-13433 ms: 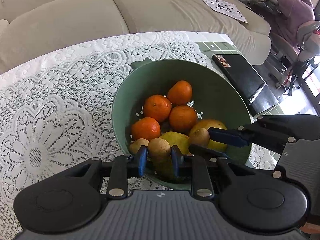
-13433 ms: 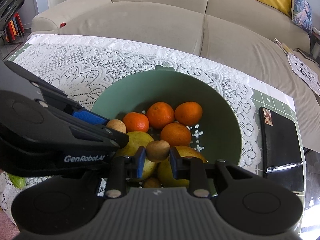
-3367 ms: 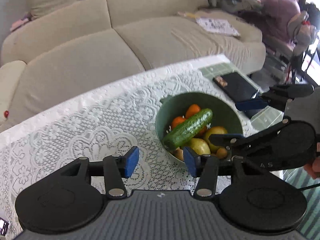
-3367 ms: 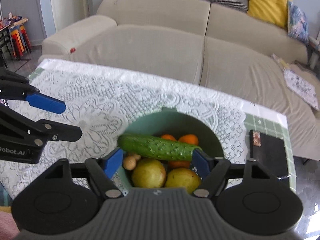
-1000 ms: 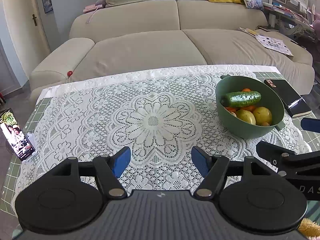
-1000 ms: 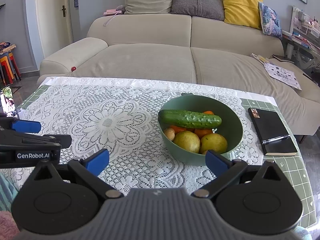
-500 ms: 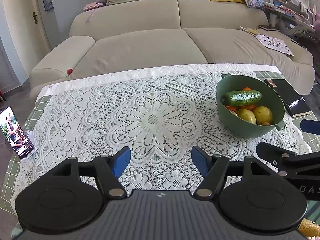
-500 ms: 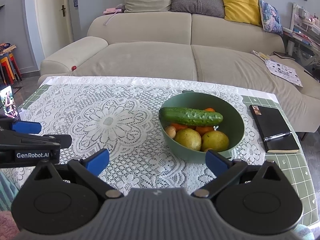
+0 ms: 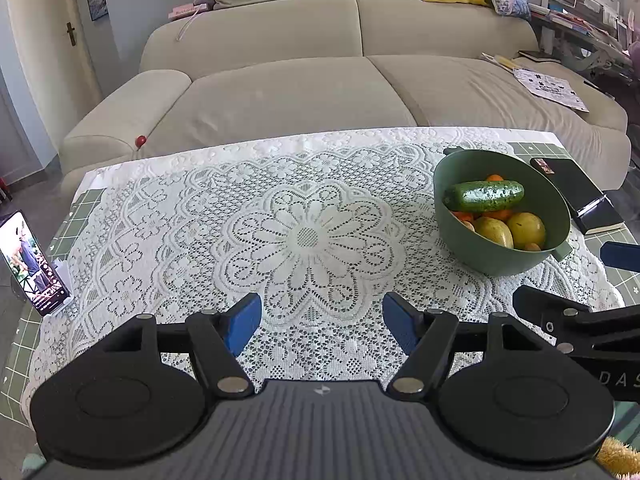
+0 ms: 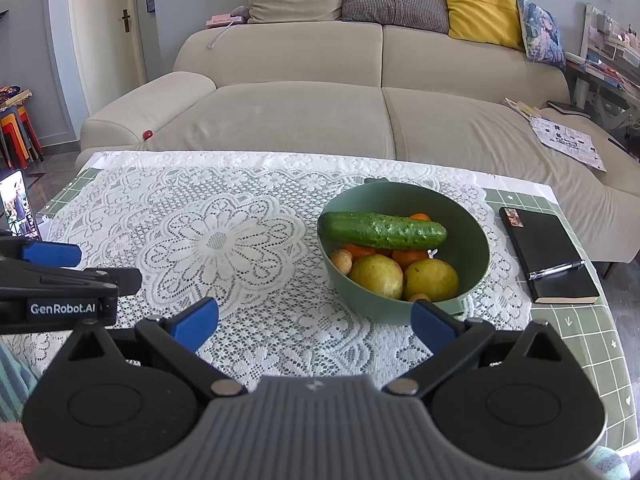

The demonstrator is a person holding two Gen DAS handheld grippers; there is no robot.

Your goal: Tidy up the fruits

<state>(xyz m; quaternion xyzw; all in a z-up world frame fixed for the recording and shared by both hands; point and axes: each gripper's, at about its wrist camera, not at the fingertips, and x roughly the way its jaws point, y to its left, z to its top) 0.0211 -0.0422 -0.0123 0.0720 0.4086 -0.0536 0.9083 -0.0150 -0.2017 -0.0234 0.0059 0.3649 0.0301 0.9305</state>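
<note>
Green bowl (image 10: 476, 264) on lace tablecloth (image 9: 200, 240), right half of table; cucumber (image 10: 384, 231) lying across top, yellow fruits (image 10: 431, 280), oranges, small brown fruits under it. Bowl ahead of right gripper (image 10: 314, 322), just beyond its right fingertip; well apart, ahead-right of left gripper (image 9: 321, 322). Both grippers spread wide, empty, hovering low over near table edge, level, pointing at sofa (image 9: 300, 80). Right view shows pen on black notebook (image 10: 548, 252); left view shows more of phone (image 9: 34, 264) standing at left edge.
</note>
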